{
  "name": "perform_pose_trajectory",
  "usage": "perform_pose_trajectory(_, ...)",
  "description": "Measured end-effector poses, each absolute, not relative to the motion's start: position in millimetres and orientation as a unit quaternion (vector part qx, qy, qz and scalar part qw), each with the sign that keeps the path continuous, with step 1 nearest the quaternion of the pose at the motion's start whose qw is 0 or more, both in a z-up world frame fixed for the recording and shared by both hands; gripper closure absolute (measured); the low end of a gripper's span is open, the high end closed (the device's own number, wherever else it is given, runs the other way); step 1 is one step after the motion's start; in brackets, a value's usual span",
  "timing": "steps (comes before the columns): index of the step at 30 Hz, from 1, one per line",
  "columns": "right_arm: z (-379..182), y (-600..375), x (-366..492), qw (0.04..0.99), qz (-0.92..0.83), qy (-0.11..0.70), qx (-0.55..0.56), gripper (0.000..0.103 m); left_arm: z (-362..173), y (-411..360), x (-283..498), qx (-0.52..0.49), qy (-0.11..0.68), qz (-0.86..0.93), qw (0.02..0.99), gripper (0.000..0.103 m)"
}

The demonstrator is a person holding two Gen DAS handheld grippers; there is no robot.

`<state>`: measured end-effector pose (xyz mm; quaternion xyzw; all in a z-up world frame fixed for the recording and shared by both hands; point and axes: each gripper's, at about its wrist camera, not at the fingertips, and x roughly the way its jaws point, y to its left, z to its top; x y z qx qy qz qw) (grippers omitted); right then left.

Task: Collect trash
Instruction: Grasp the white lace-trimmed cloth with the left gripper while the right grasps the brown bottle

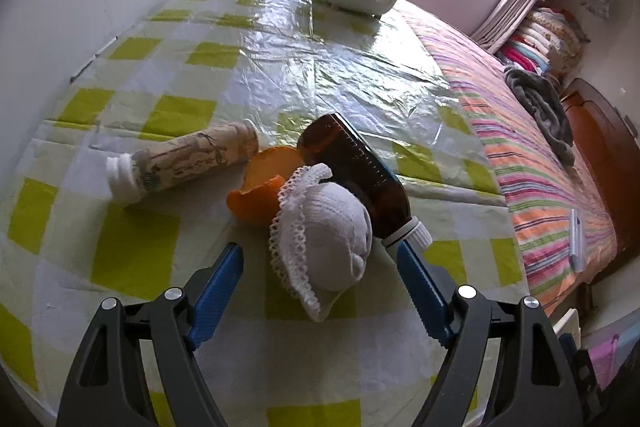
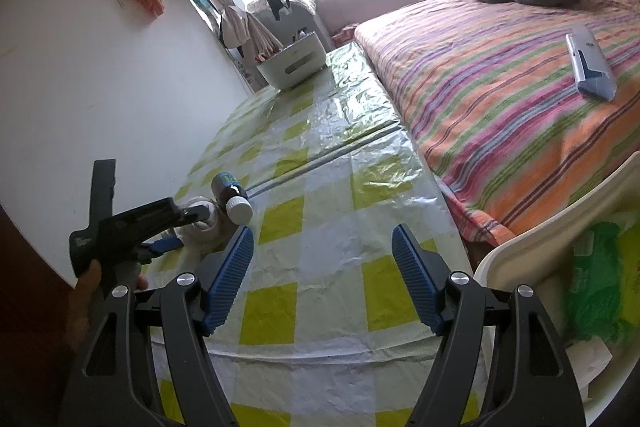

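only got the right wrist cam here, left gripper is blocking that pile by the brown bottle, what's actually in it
Observer: Between the open fingers of the left gripper lies a white lace-trimmed sock, rolled up; the pads are not on it.
Operator: anything behind it
Observer: An orange peel, touching the sock and the brown bottle.
Operator: any more bottles
Observer: Yes, a second one, a labelled bottle with a white cap, lying on its side left of the peel on the checked tablecloth.
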<state>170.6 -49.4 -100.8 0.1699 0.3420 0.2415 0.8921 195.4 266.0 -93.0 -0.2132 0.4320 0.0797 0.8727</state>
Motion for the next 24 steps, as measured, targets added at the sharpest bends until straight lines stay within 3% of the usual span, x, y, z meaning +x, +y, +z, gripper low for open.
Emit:
perform_pose_trajectory(3, -101.1, -46.5, 172.2, 0.889, 0.245, 0.346, 0.171, 0.032, -97.4, 267.1, 200.7, -0.207, 0.438, 0.083, 0.871, 0.027)
perform_pose_trajectory(5, -101.4, -42.5, 173.9, 0.888, 0.249, 0.349, 0.169, 0.032, -103.5, 270.2, 202.8, -0.205, 0.448, 0.085, 0.866, 0.046)
perform_pose_trajectory(6, -100.5, -39.6, 175.1, 0.887, 0.251, 0.35, 0.166, 0.032, -105.2, 272.1, 203.6, -0.214, 0.449, 0.075, 0.864, 0.048)
perform_pose_trajectory(8, -97.5, -32.4, 179.9, 0.885, 0.259, 0.352, 0.159, 0.032, -104.2, 274.0, 202.8, -0.219, 0.445, 0.065, 0.866, 0.063)
perform_pose_trajectory(24, -79.5, 77.6, 222.6, 0.865, 0.35, 0.357, 0.039, 0.032, -97.7, 287.0, 170.2, -0.204, 0.442, 0.065, 0.871, 0.064)
